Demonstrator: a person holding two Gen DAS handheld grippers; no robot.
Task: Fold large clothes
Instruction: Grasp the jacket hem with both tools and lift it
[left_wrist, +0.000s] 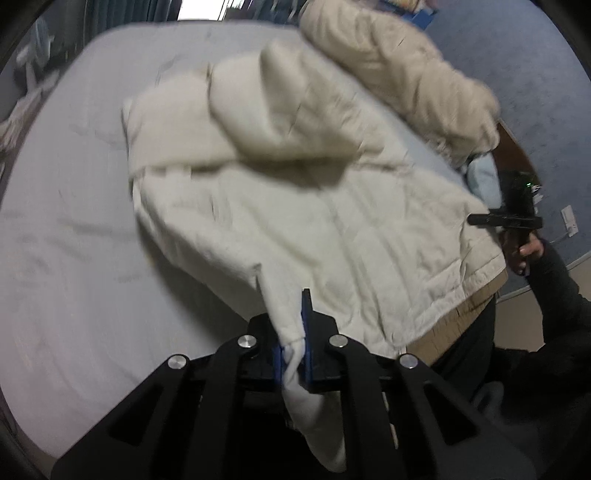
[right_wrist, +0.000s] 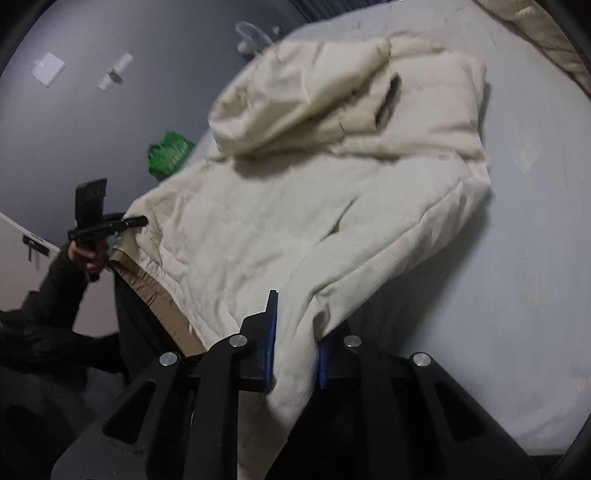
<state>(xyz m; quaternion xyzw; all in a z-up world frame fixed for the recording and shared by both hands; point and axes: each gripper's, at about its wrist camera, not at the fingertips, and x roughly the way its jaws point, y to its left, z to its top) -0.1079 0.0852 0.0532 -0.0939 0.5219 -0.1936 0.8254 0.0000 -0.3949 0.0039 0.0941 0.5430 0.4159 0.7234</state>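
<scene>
On the bed, both grippers pinch the jacket

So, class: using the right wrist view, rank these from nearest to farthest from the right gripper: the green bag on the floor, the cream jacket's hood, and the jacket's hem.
1. Jacket's hem: clamped in the right gripper, bottom centre.
2. Hood: on the bed, upper centre.
3. Green bag: on the floor beyond the bed's left edge.

Cream jacket, grey-blue bedsheet
</scene>
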